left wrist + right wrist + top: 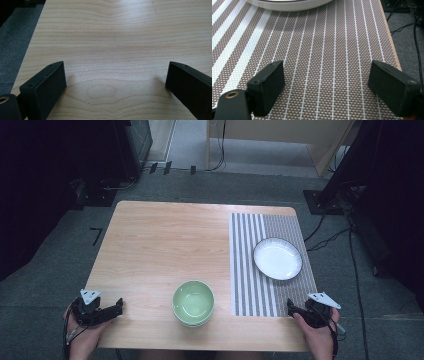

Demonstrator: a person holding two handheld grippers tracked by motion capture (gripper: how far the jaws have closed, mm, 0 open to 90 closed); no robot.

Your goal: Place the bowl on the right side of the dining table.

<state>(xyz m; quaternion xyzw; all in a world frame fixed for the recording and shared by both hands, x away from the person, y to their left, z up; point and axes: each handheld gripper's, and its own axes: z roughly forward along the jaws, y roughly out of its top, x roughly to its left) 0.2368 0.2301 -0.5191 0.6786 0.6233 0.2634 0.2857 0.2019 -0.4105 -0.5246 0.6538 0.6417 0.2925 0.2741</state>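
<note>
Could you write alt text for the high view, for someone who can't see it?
A wooden table seen from above holds a green bowl near its front edge and a white plate on a striped placemat at right. A person's hands rest an open left gripper and right gripper at the near corners.

One table (pixel 160 245), one striped mat (pixel 247 270) on its right side. One white plate (pixel 277 258) on the mat, one green bowl (pixel 193 303), possibly a stack, can't tell. Two grippers: left (pixel 118 306), right (pixel 290 307), one in each of two hands.
</note>
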